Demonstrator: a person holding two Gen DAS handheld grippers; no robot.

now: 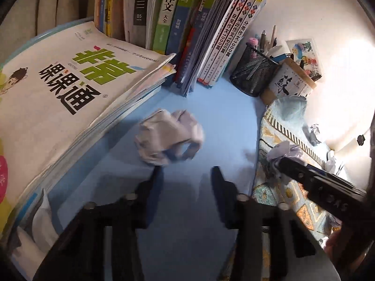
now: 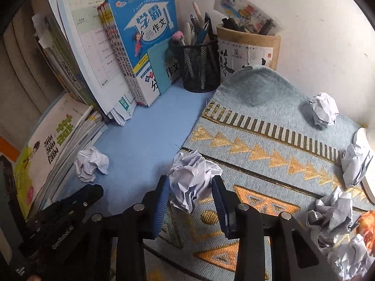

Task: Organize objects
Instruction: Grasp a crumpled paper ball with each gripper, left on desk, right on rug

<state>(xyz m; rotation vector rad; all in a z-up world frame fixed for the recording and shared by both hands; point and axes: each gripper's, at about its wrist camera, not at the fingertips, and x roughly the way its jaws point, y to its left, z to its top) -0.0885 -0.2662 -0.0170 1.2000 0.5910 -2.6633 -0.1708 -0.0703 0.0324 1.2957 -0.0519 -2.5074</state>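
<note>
The right tongs (image 2: 191, 189) pinch a crumpled paper ball (image 2: 193, 178) at the patterned mat's (image 2: 269, 121) near-left corner, pads pressing both sides; the grip looks shallow, so a slow, straight lift suits best. The left tongs (image 1: 185, 178) stand shut and empty, just short of another ball (image 1: 168, 135) on the blue surface (image 1: 225, 126) left of the mat.

Left gripper (image 1: 185, 175) shut, empty; right gripper (image 2: 191, 187) fingers clamped.
</note>
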